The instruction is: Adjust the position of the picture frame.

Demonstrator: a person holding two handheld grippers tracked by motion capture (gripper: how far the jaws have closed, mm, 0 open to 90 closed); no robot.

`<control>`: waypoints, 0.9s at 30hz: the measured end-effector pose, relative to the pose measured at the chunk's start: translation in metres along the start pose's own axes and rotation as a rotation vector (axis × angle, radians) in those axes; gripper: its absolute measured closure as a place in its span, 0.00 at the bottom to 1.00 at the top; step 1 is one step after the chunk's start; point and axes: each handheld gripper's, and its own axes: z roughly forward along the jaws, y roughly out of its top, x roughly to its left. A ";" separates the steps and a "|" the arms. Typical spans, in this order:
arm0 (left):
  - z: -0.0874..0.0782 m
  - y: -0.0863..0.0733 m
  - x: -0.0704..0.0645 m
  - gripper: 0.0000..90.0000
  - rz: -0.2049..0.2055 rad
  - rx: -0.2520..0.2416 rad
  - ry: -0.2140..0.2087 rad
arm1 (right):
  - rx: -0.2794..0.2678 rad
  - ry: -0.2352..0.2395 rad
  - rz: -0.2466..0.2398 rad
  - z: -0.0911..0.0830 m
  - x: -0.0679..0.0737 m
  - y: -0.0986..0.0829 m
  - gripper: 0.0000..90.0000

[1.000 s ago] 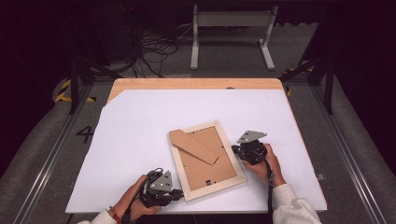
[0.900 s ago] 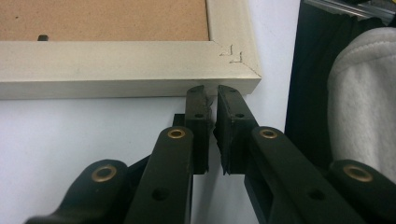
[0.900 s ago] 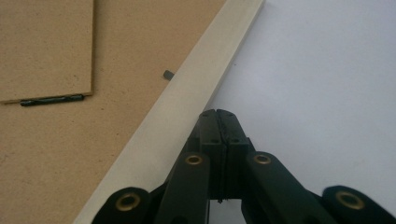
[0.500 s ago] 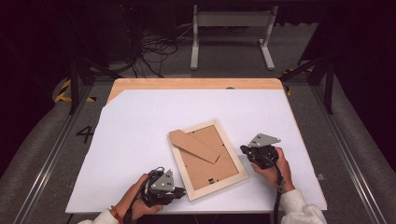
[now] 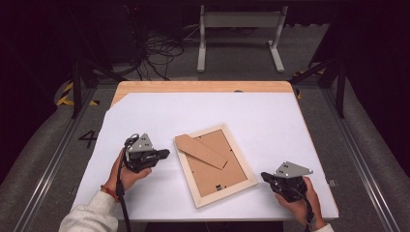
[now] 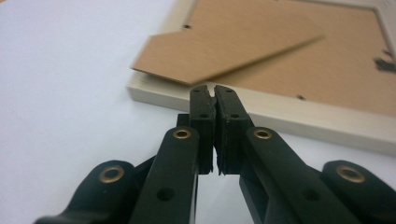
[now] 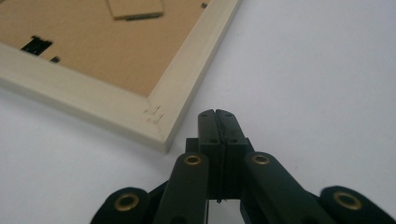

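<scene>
Right now I have the picture frame [image 5: 215,165] lying face down near the middle of the white table [image 5: 193,108], turned at a slant, its brown backing board up and its pale wooden border all round; the cardboard stand flap [image 5: 200,151] lies across the far-left part of the backing, its pointed end reaching over the border. My left gripper [image 5: 164,153] sits to the left of the frame, just beside its left edge — in the left gripper view its jaws are pressed together with nothing between them, tips [image 6: 214,91] pointing at the border below the flap; my right gripper [image 5: 264,176] rests at the near right, just off the frame's near-right corner [image 7: 159,122]; its jaws are likewise closed on nothing, clear of the wood, over bare white table.
</scene>
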 end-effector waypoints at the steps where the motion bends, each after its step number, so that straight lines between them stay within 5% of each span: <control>1: 0.005 0.002 0.006 0.97 -0.002 0.008 0.025 | 0.004 0.007 0.003 -0.001 0.003 -0.003 1.00; 11: 0.048 0.012 0.045 0.99 -0.074 0.059 0.106 | 0.039 0.050 -0.019 0.003 0.023 -0.012 1.00; 15: 0.064 0.012 0.054 0.99 -0.111 0.090 0.098 | 0.047 0.052 -0.028 0.003 0.027 -0.011 1.00; 24: 0.081 0.013 0.060 0.95 -0.101 0.108 0.140 | 0.049 0.037 -0.030 0.006 0.026 -0.009 1.00; 27: 0.083 0.013 0.062 0.95 -0.092 0.094 0.119 | 0.047 0.022 -0.043 0.006 0.028 -0.009 1.00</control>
